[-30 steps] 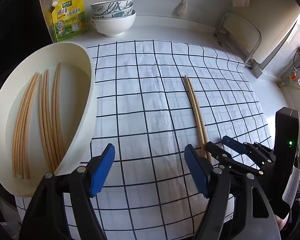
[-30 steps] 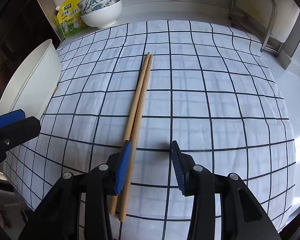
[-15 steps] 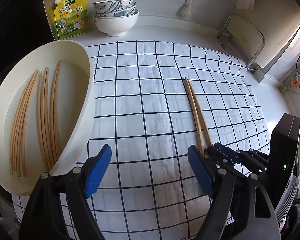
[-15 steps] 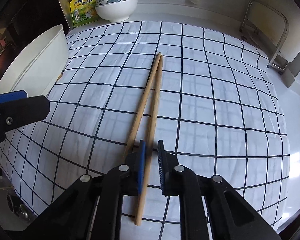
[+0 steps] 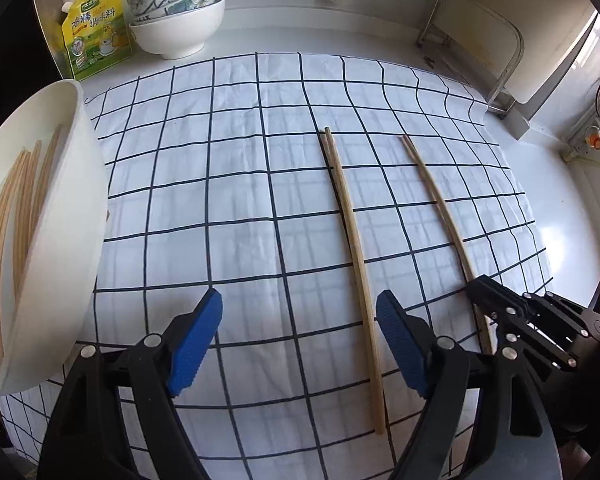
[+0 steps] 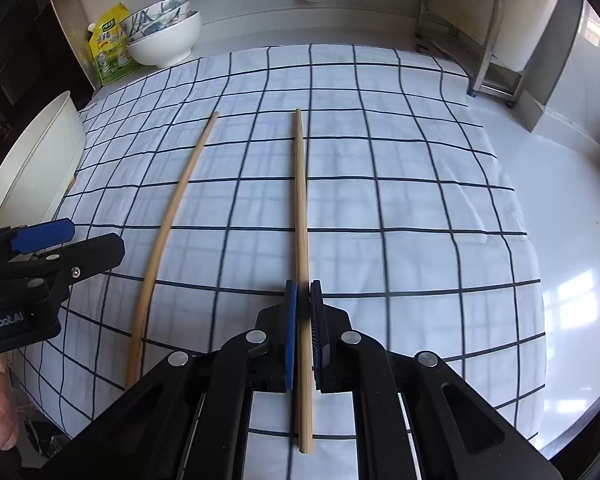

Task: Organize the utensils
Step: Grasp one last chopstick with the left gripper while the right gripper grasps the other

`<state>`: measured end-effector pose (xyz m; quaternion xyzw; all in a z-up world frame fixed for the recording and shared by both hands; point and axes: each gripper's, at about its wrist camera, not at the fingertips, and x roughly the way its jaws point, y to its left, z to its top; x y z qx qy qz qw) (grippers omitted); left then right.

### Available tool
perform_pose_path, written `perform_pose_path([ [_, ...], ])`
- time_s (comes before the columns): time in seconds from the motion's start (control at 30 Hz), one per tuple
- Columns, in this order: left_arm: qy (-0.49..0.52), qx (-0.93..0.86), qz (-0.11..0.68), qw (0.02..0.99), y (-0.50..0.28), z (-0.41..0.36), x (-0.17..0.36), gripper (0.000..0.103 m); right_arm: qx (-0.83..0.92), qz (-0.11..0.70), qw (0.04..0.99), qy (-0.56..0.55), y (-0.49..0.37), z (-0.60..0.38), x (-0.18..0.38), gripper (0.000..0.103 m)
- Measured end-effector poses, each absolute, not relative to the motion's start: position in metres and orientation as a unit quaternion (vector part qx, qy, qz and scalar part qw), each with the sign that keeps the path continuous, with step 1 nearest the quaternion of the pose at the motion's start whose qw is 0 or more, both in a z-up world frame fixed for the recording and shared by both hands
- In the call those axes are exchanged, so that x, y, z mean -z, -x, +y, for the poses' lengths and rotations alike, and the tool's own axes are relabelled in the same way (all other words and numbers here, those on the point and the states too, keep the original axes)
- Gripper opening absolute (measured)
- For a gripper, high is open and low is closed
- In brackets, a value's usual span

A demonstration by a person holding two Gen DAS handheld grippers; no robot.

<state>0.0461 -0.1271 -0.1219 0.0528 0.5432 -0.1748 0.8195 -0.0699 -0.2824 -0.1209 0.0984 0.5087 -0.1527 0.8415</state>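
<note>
Left wrist view, left to right. Far left of the left gripper (image 5: 300,344): white oval tub (image 5: 76,216), rim tilted toward the camera, a bundle of wooden chopsticks (image 5: 8,240) lying lengthwise inside. Beyond the tub, at the back of the counter: yellow-green refill pouch (image 5: 96,28), then stacked bowls (image 5: 176,20), patterned ones nested in a plain white one. Left gripper's blue pads stand wide apart over the black-and-white checked cloth (image 5: 220,184), nothing between them. Loose chopstick (image 5: 354,256) lies flat on the cloth, its near part just inside the right-hand pad, not touched. Further right, a second chopstick (image 5: 440,208) runs into the right gripper (image 5: 484,292). Right wrist view: left gripper (image 6: 48,240) sits at the left edge, a fingertip visible below it; the loose chopstick (image 6: 168,220) lies to the left of the right gripper (image 6: 303,332). Right gripper's pads are pressed together on the second chopstick (image 6: 300,200), clamped near its thick end; the tip points away toward a metal rack (image 6: 460,20) at the back right.
</note>
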Motion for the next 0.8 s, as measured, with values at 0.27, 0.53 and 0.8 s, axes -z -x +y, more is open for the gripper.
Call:
perform_pose_path([
  [0.27, -0.060, 0.165, 0.548, 0.818, -0.049, -0.143, 0.138, 0.078, 0.143, 0.493, 0.849, -0.125, 0.082, -0.300, 0.117, 0.013],
  [0.53, -0.075, 0.152, 0.540, 0.825, -0.049, -0.150, 0.142, 0.078, 0.154, 0.491, 0.851, -0.100, 0.076, -0.299, 0.121, 0.022],
  [0.8, -0.096, 0.151, 0.531, 0.828, -0.045, -0.163, 0.139, 0.044, 0.160, 0.488, 0.856, -0.051, 0.071, -0.289, 0.124, 0.021],
])
